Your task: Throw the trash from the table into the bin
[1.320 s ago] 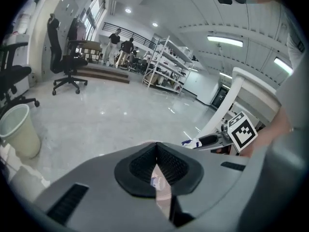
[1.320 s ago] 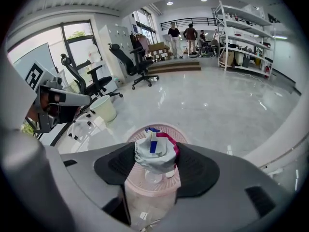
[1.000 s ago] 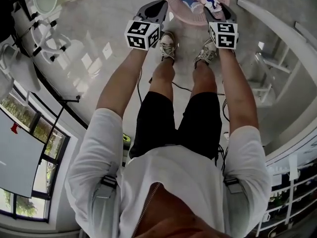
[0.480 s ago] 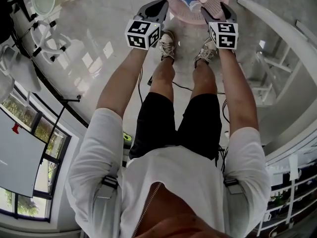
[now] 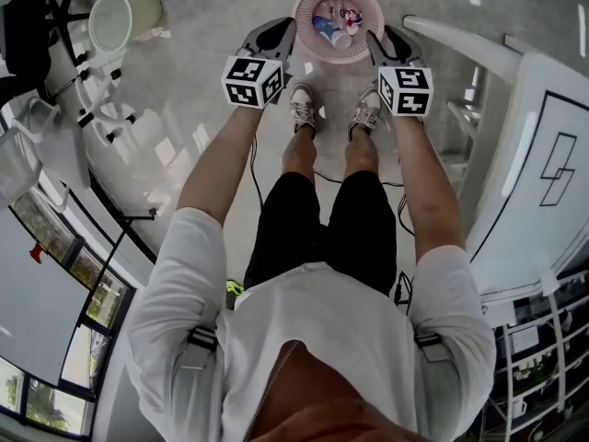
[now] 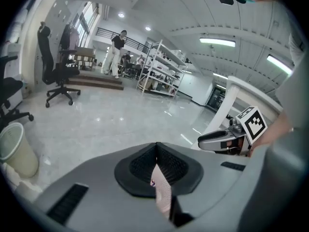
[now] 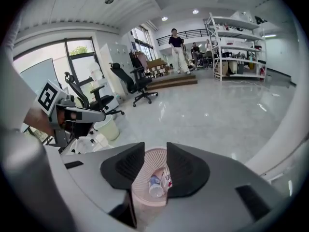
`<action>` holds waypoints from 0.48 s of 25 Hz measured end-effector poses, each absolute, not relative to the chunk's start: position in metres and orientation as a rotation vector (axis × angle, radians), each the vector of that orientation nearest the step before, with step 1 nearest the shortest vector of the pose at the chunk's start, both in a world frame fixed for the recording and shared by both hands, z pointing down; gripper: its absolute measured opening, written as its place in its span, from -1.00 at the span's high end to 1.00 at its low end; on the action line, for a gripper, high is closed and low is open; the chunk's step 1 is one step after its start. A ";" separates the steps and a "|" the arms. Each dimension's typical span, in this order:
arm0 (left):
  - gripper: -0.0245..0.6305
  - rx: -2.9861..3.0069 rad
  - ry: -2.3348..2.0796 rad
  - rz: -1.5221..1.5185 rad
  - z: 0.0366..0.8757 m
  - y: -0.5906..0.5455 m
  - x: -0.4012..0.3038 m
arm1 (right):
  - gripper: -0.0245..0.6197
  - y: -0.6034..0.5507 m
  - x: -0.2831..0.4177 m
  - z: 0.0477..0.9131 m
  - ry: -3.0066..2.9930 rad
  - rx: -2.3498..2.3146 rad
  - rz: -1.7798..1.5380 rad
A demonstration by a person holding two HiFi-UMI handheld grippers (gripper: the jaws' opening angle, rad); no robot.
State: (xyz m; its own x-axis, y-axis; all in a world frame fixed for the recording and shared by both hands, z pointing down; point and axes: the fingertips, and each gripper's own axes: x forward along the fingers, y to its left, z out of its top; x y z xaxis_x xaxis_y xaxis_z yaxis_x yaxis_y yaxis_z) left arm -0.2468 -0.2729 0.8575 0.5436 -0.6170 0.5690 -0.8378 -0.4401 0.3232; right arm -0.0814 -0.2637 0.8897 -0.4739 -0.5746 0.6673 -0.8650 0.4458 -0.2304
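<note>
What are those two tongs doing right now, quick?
Left tongs: closed, holding nothing.
Right tongs: apart and closing, empty; only the pink slatted plastic bin shows beyond them.

A person (image 5: 322, 339) in a white shirt and black shorts holds the left gripper (image 5: 274, 31) and right gripper (image 5: 379, 40) above a pink bin (image 5: 305, 18) on the floor, just ahead of their shoes (image 5: 303, 108). The right gripper's jaws are closing on nothing. A bottle (image 5: 329, 31) and wrappers (image 5: 350, 15) lie in the bin.
</note>
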 end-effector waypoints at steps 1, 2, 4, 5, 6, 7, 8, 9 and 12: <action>0.90 2.223 -1.168 0.490 0.838 -0.277 -0.244 | 0.50 -0.265 -0.079 0.868 -2.211 1.225 0.754; 0.90 2.241 -1.166 0.482 0.818 -0.280 -0.241 | 0.58 -0.265 -0.077 0.846 -2.221 1.245 0.744; 0.90 2.271 -1.165 0.468 0.781 -0.282 -0.237 | 0.66 -0.263 -0.073 0.805 -2.231 1.284 0.733; 0.90 2.285 -1.165 0.461 0.763 -0.284 -0.236 | 0.68 -0.263 -0.070 0.786 -2.234 1.303 0.726; 0.90 2.300 -1.166 0.454 0.745 -0.286 -0.234 | 0.71 -0.263 -0.067 0.767 -2.238 1.321 0.712; 0.90 2.317 -1.168 0.446 0.728 -0.289 -0.231 | 0.74 -0.265 -0.064 0.748 -2.246 1.339 0.693; 0.90 2.335 -1.169 0.436 0.712 -0.293 -0.228 | 0.77 -0.267 -0.061 0.730 -2.256 1.358 0.671; 0.90 2.355 -1.170 0.425 0.696 -0.297 -0.225 | 0.80 -0.271 -0.057 0.713 -2.266 1.377 0.648; 0.90 2.406 -1.168 0.393 0.651 -0.303 -0.216 | 0.85 -0.276 -0.046 0.664 -2.285 1.435 0.598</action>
State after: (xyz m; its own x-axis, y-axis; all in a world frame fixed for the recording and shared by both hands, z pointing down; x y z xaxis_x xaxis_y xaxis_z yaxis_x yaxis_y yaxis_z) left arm -0.2160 -0.3034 0.6510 0.6039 -0.6713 0.4298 -0.7946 -0.5498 0.2576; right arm -0.0459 -0.2756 0.6643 -0.4095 -0.7486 0.5215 -0.9080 0.3897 -0.1536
